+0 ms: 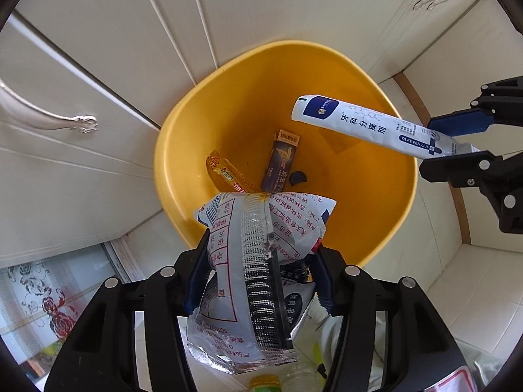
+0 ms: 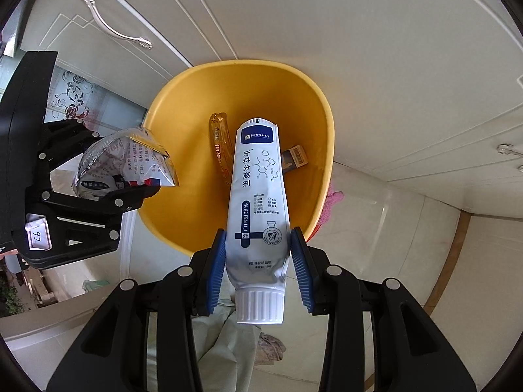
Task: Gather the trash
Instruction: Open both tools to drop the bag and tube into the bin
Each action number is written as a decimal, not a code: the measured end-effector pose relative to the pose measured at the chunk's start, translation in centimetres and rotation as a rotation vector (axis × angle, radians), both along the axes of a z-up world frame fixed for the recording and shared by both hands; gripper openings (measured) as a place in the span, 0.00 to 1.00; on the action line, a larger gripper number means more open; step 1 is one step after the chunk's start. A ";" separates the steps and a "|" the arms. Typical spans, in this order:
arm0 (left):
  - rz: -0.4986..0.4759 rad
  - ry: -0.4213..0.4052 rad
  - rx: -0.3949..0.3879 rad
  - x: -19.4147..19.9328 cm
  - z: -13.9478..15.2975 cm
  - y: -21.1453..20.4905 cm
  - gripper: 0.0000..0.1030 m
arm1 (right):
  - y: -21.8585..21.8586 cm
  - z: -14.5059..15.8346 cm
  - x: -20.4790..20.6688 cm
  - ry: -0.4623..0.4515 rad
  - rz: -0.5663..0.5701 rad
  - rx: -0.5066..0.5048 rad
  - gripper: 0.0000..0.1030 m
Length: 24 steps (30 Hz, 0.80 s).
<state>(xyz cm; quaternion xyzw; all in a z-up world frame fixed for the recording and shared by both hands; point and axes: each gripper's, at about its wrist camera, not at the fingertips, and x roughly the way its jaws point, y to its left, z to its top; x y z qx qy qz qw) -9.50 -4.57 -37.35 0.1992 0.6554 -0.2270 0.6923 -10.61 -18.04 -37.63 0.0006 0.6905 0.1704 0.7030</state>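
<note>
Crumpled snack bag [image 1: 261, 254] sits pinched in our left tool [image 1: 260, 281], white tube [image 2: 258, 209] clamped in our right tool [image 2: 258, 261], both hanging over the yellow bin [image 1: 183, 150]. Two wrappers, maybe a cap, already inside; we judge both drops remain.

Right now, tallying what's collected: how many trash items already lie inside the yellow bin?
3: an orange wrapper at the bottom left, a dark box beside it, and a small dark cap. The held snack bag may hide more.
</note>
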 end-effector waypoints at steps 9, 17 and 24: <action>-0.003 0.024 -0.004 0.9 -0.6 -0.2 0.54 | -1.0 -0.5 0.9 0.003 -0.005 0.036 0.40; -0.002 -0.009 -0.015 1.1 0.0 -0.4 0.67 | -2.7 0.9 0.8 -0.040 -0.064 0.050 0.69; 0.003 -0.015 -0.018 0.6 1.3 -0.1 0.66 | -3.9 2.8 0.2 -0.064 -0.097 0.059 0.69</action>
